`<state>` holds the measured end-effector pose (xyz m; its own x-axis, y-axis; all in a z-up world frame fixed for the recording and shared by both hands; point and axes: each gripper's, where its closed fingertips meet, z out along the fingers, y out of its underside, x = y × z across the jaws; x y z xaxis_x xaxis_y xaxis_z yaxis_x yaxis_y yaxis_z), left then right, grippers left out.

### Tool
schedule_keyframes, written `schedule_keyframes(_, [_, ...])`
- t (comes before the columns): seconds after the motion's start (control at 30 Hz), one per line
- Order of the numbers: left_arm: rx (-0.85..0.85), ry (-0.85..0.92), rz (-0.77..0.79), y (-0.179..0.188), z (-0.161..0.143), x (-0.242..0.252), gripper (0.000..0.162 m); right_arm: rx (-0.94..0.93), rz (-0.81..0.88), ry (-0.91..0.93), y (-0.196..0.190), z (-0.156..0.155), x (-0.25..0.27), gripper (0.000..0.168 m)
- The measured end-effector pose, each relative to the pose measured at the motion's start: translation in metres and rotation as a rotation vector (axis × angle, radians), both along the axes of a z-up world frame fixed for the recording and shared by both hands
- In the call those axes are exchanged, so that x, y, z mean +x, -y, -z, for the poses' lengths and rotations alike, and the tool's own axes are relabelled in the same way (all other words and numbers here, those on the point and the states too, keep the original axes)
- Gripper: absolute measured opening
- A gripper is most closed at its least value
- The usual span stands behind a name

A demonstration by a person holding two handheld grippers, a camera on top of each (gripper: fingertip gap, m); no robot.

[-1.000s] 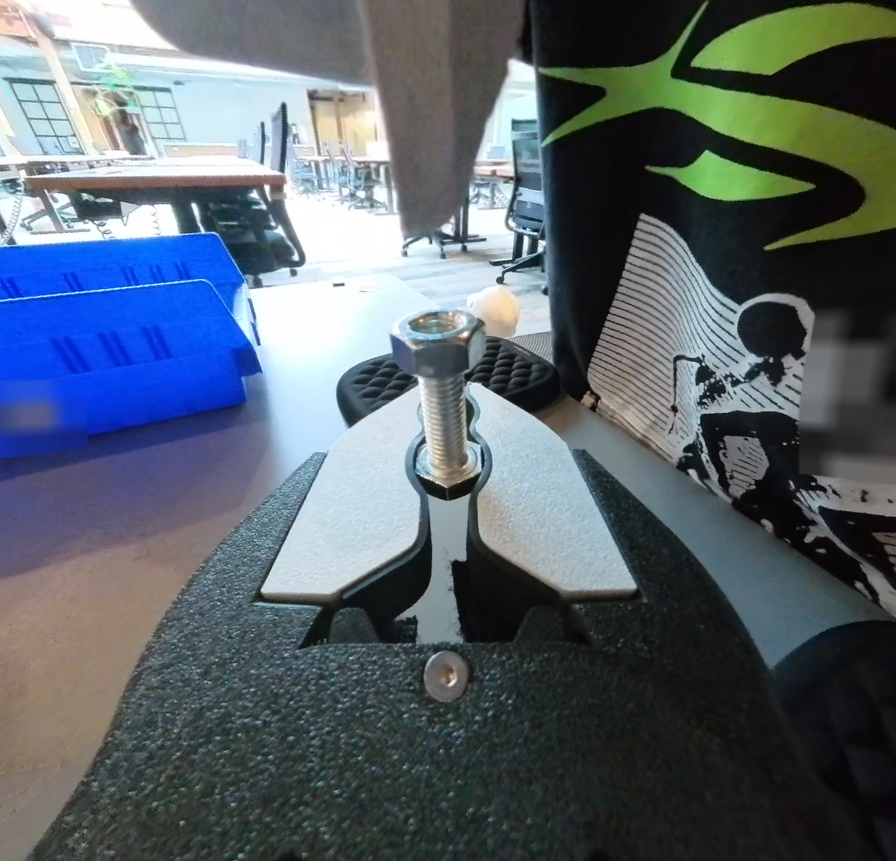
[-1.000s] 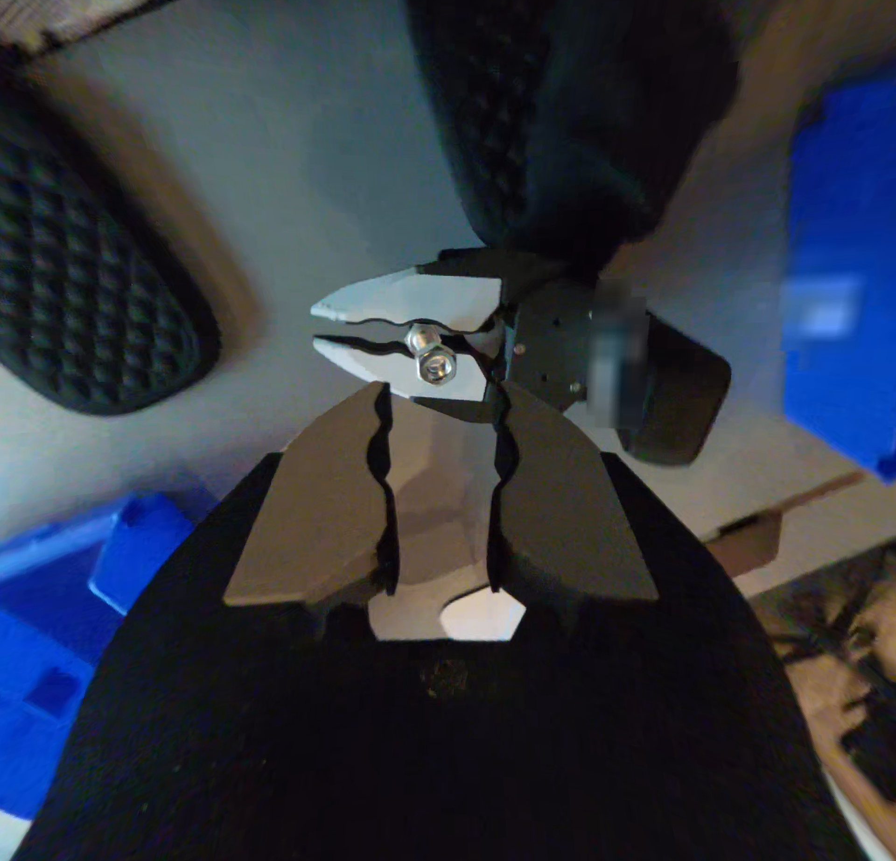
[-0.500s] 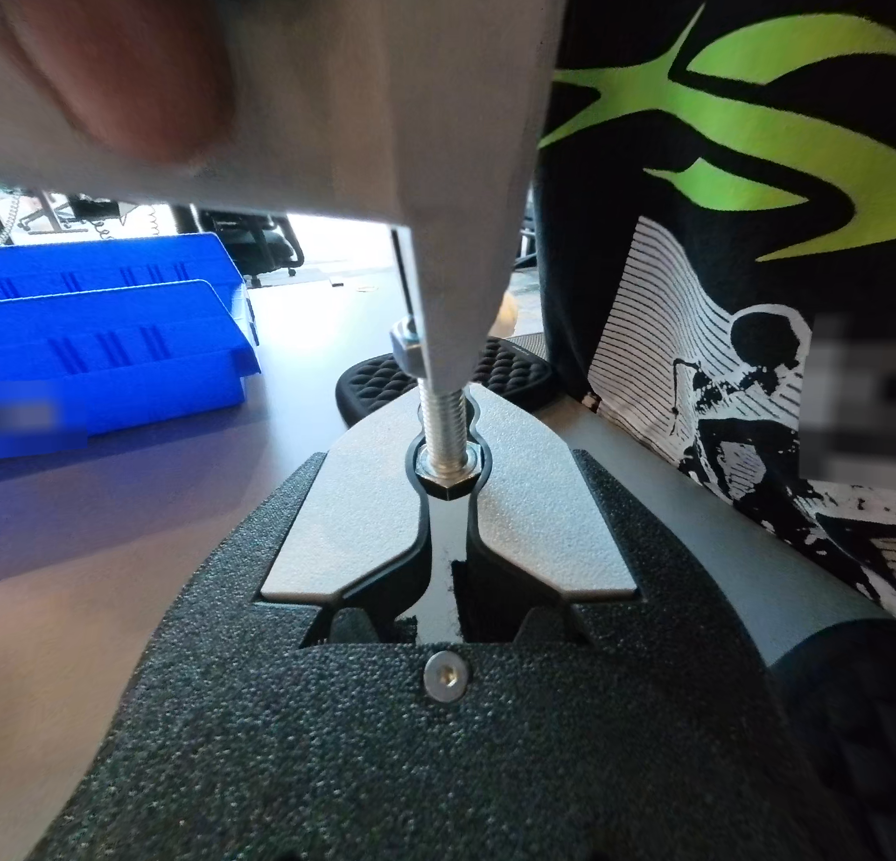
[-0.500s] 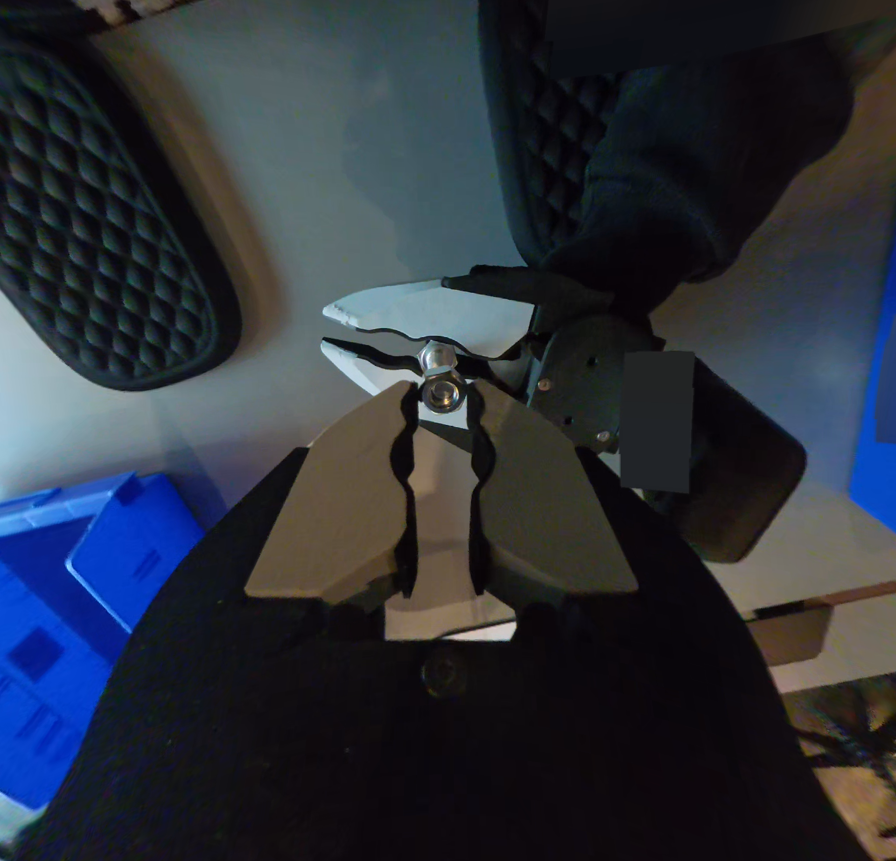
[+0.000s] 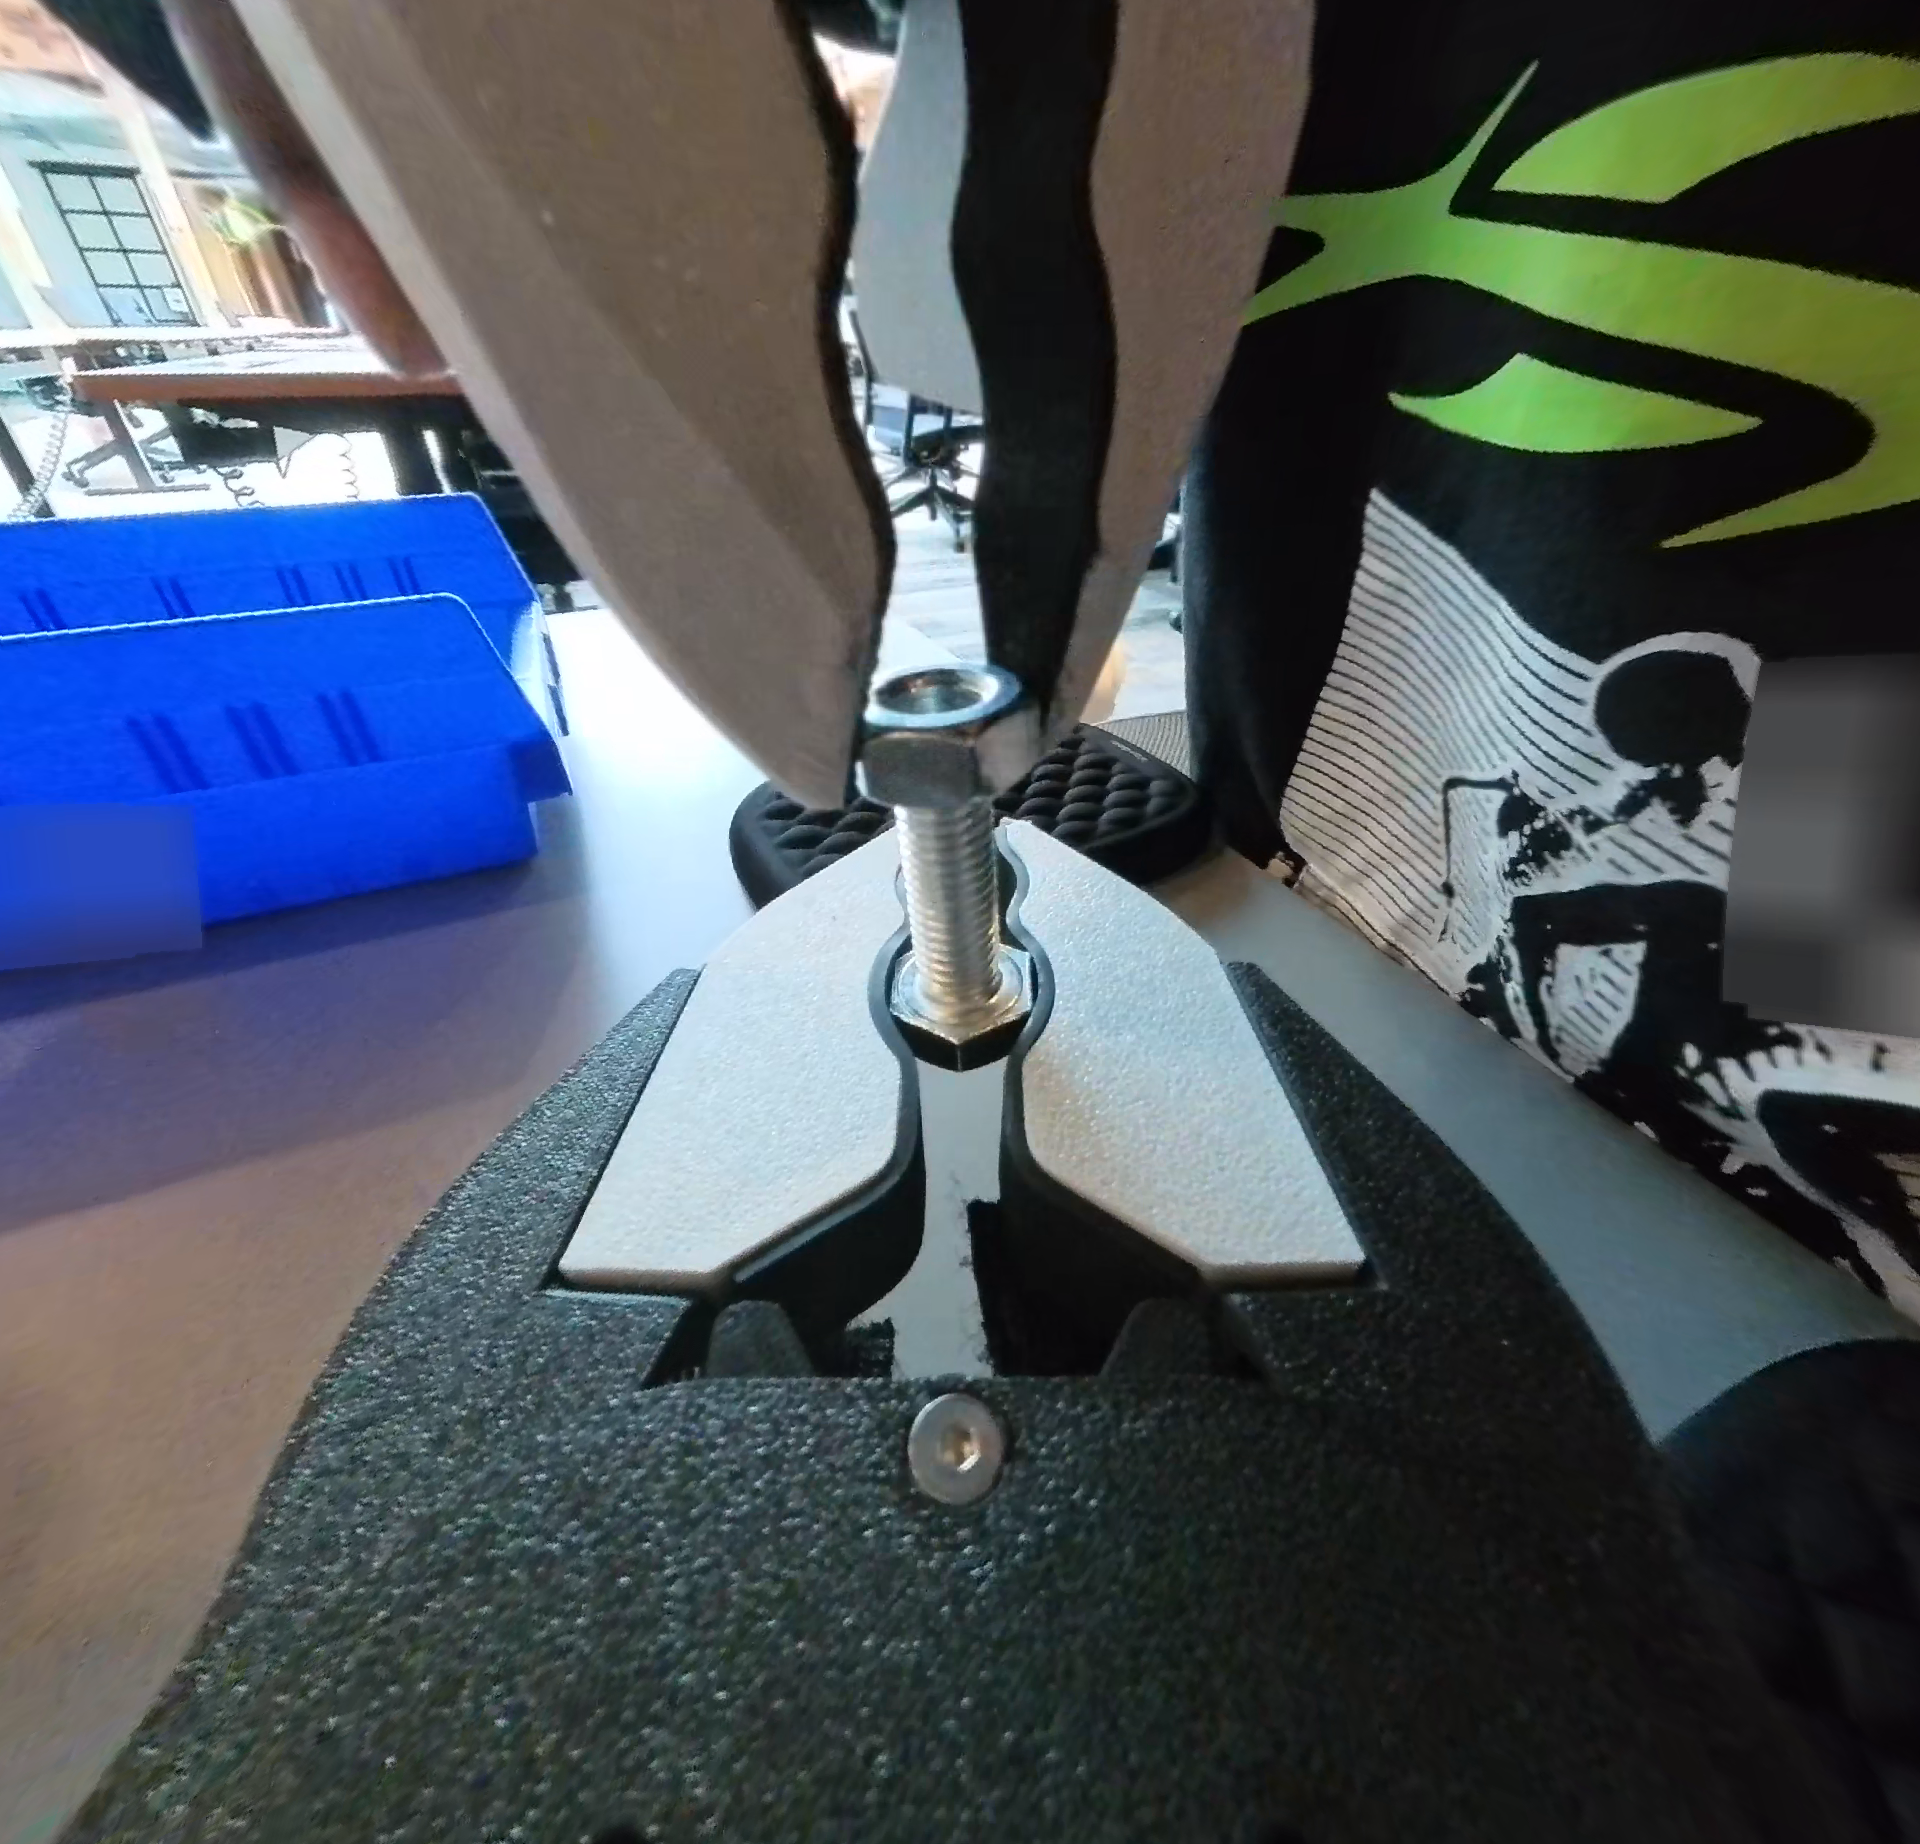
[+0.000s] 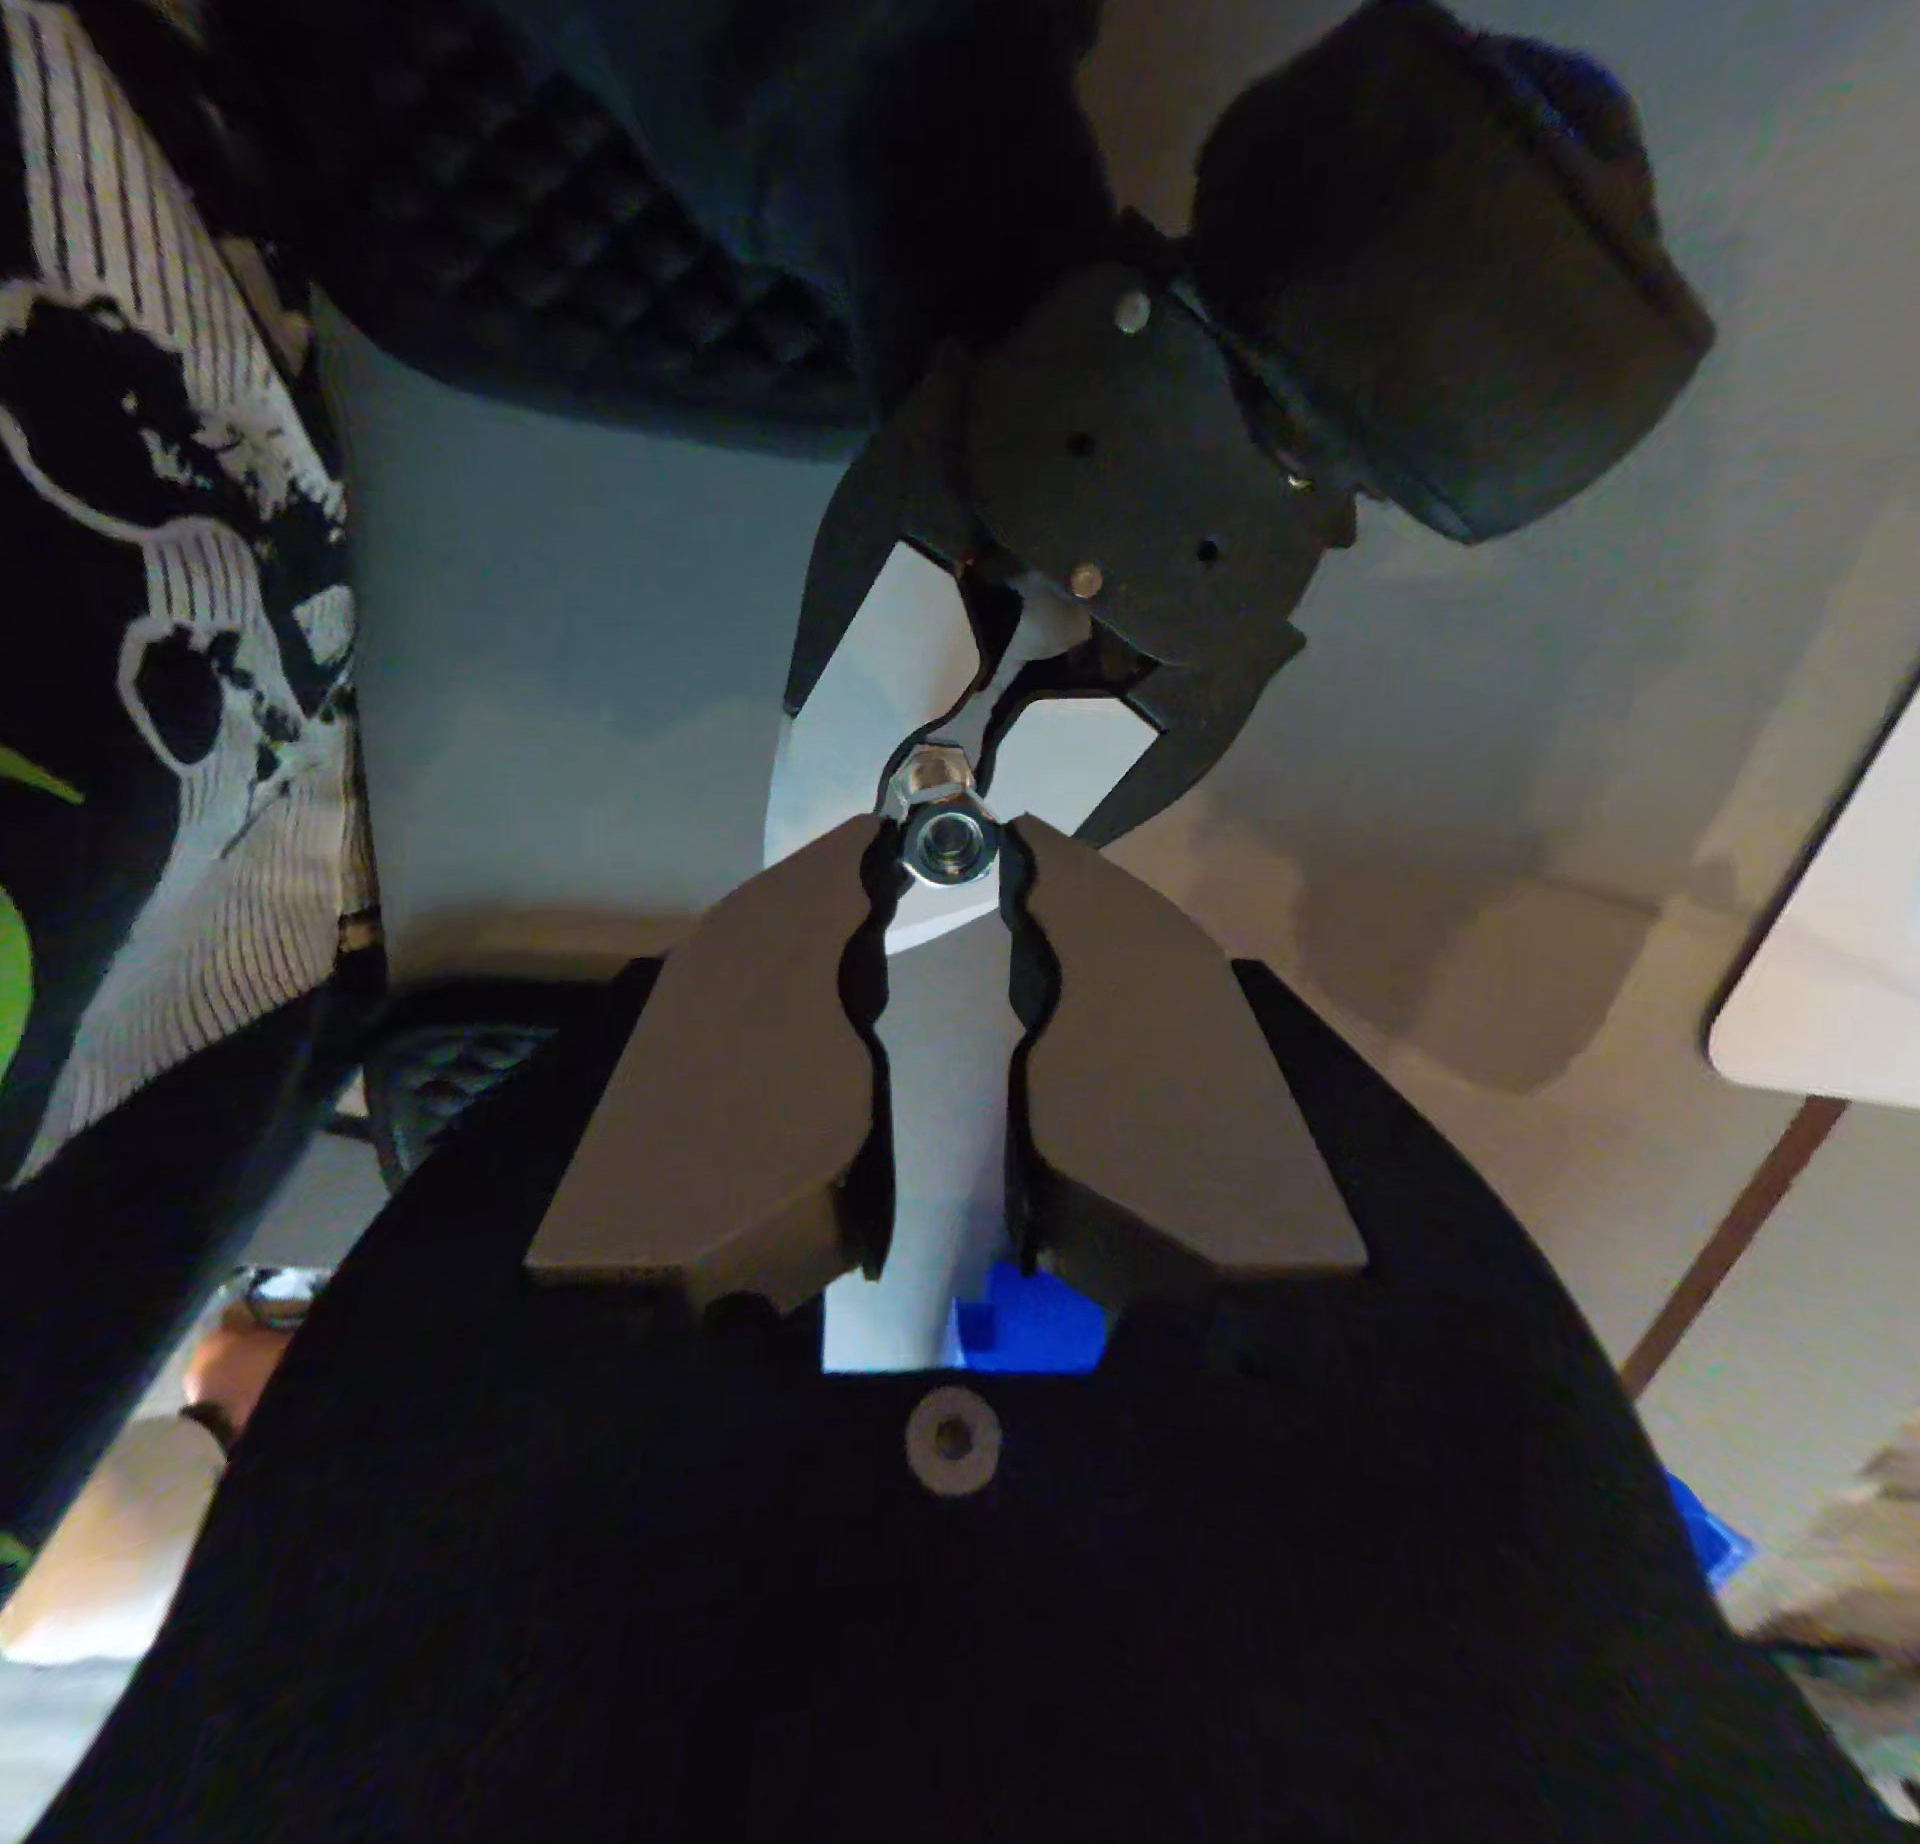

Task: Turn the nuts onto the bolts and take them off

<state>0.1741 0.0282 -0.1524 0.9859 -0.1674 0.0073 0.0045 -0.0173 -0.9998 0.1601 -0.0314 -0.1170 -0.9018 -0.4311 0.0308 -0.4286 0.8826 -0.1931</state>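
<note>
**Nut gripped at the top of a held bolt**

The bolt was held upright by its head, on which the left gripper was clenched, over the grey table. To its left, blue bins stood well apart. The nut sat at the top of the thread, grasped between the fingertips of the right gripper, which came down from above. The turn would probably go best with the right gripper kept in line with the shaft and the bolt head kept firmly pinched, so that the nut would not cross-thread or slip.

In the left wrist view the exposed thread under the nut was shown. From the right wrist view only the end-on nut between the right gripper tips was seen, with the left gripper beyond it.
</note>
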Motion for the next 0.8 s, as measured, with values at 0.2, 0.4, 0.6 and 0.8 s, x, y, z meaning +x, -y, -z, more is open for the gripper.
schedule_keyframes(0.2, [0.005, -0.002, 0.006, 0.000, -0.001, 0.001, 0.010, -0.033, -0.114, -0.028, 0.002, -0.001, 0.001, 0.027])
schedule_keyframes(0.4, [0.004, -0.001, 0.012, 0.000, -0.001, 0.001, 0.010, -0.039, -0.782, -0.083, -0.006, -0.011, 0.000, 0.045])
schedule_keyframes(0.6, [0.002, -0.003, 0.016, 0.000, 0.000, 0.002, 0.010, -0.043, -1.043, -0.011, 0.003, -0.012, 0.008, 0.030])
schedule_keyframes(0.8, [0.000, -0.003, 0.018, 0.000, 0.000, 0.002, 0.010, 0.010, -1.089, -0.001, 0.003, -0.005, 0.006, 0.018])
